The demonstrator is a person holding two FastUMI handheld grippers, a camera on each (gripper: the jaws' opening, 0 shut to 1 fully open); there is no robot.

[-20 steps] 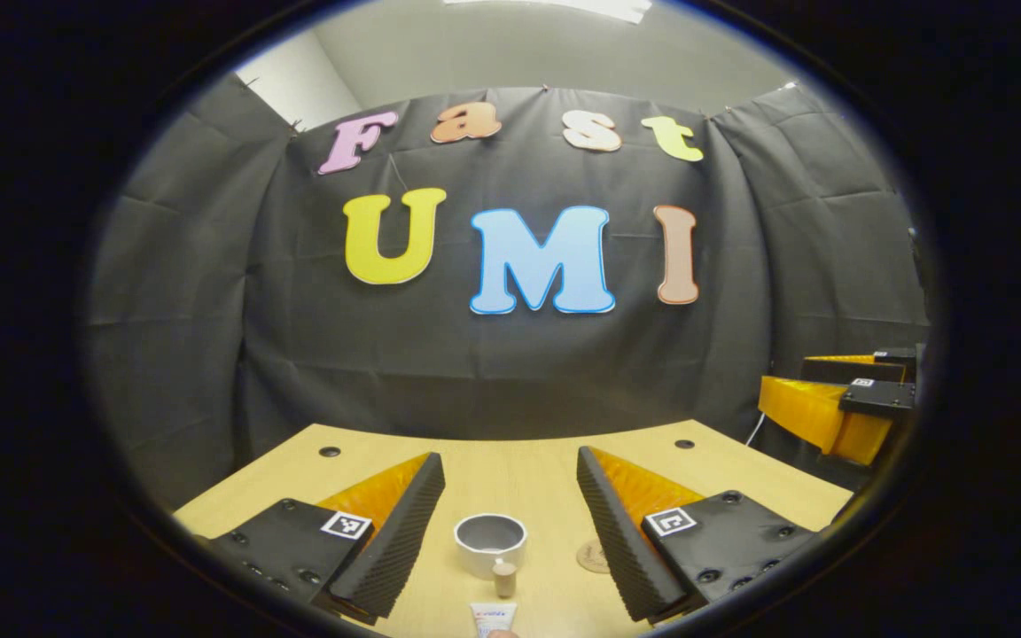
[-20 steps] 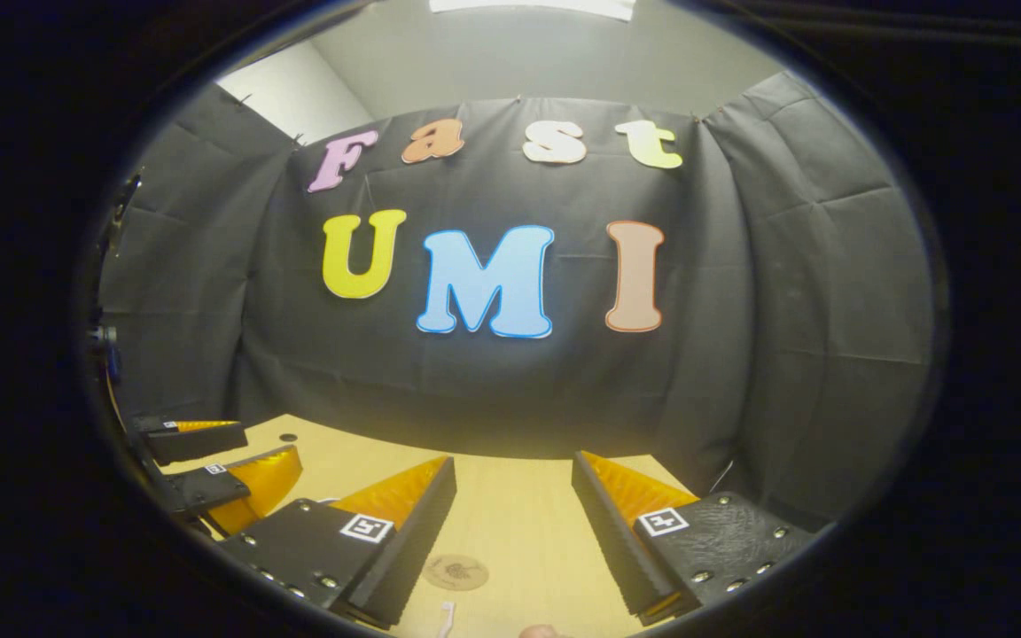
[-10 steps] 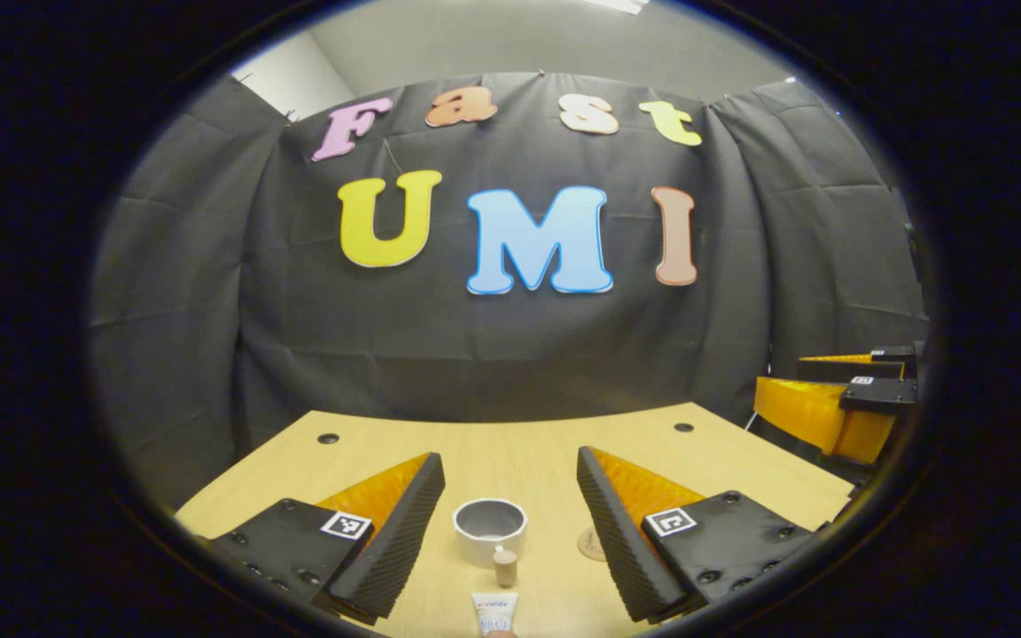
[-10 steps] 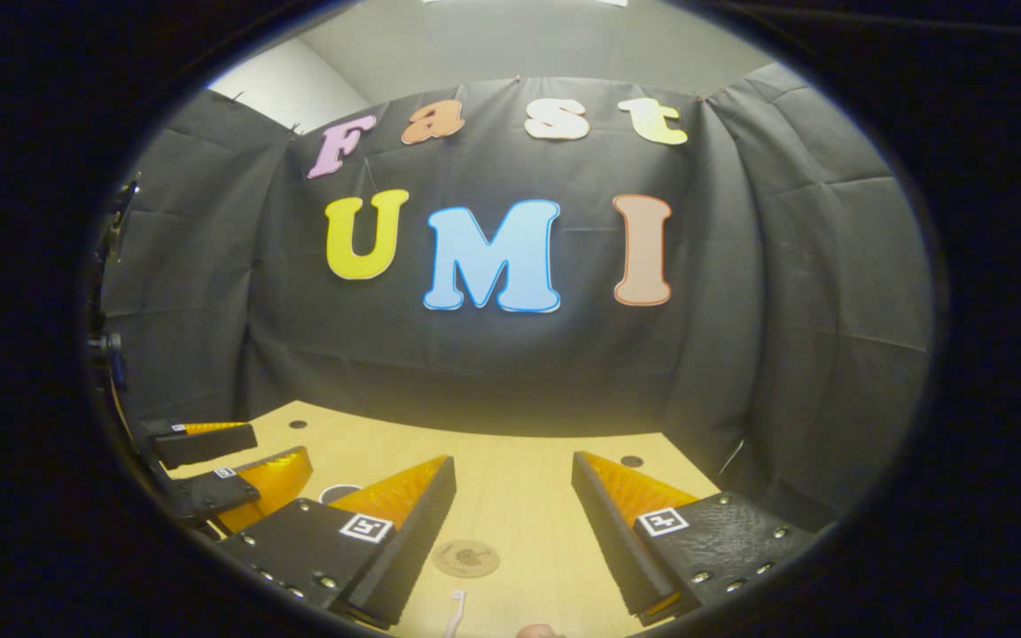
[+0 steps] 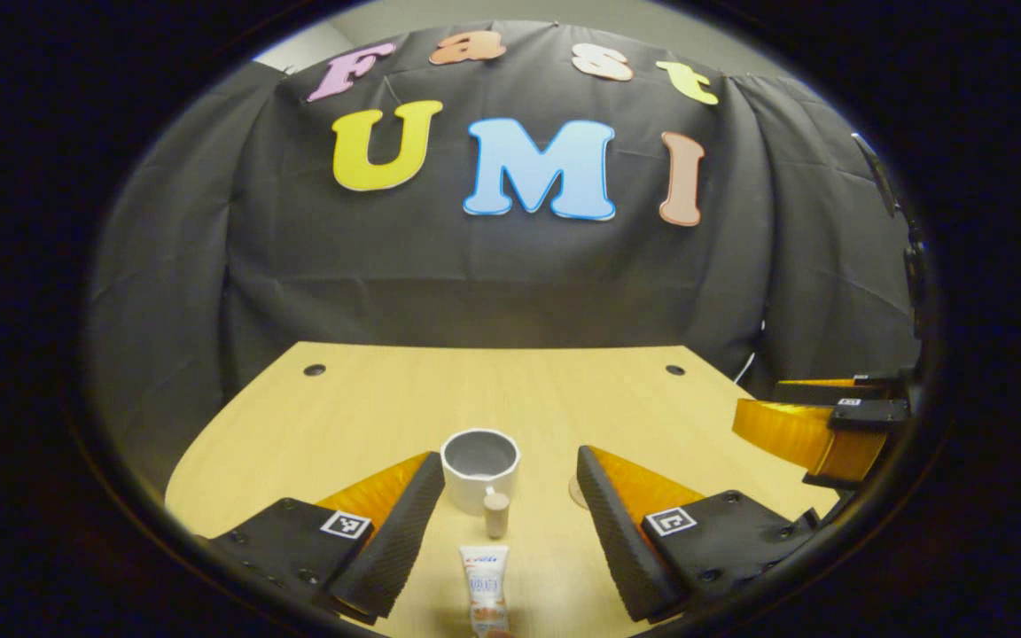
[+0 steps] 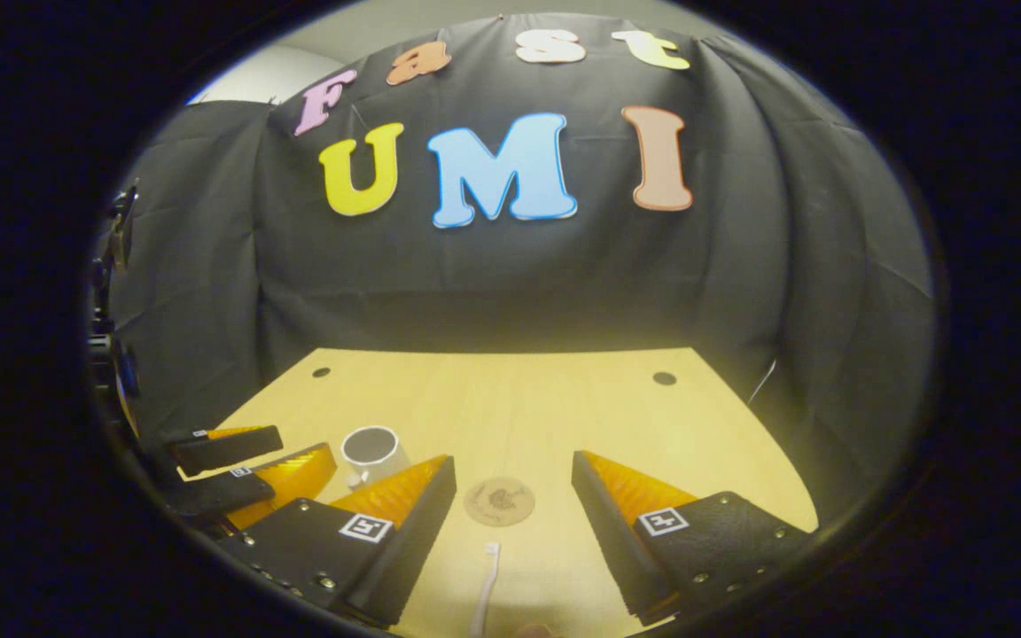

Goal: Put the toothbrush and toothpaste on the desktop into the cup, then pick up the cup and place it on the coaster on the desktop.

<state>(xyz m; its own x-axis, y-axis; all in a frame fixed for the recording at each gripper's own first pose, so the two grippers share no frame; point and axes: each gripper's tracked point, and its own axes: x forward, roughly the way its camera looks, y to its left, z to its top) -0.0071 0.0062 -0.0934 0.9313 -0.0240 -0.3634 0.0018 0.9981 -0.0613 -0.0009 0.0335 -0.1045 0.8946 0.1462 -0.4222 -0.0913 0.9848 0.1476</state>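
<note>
A white cup [image 5: 479,462] stands on the wooden desk [image 5: 369,416], just beyond my open left gripper [image 5: 510,492]. A toothpaste tube [image 5: 485,580] lies between its fingers, its brown cap [image 5: 496,514] pointing at the cup. In the right gripper view, a round cork coaster [image 6: 499,501] lies ahead of my open right gripper [image 6: 512,496], and a white toothbrush [image 6: 486,589] lies between its fingers near the bottom edge. The cup [image 6: 370,452] sits left of the coaster there. Neither gripper holds anything.
The desk has small dark holes [image 5: 315,369] near its back corners. The right gripper [image 5: 816,425] shows at the right edge of the left gripper view, and the left gripper [image 6: 245,465] at the lower left of the right gripper view. Black cloth walls stand behind the desk.
Both views have tilted down over the desk, so more tabletop shows. The cup, toothpaste, coaster and toothbrush now appear further up between the fingers. Both grippers stayed open.
</note>
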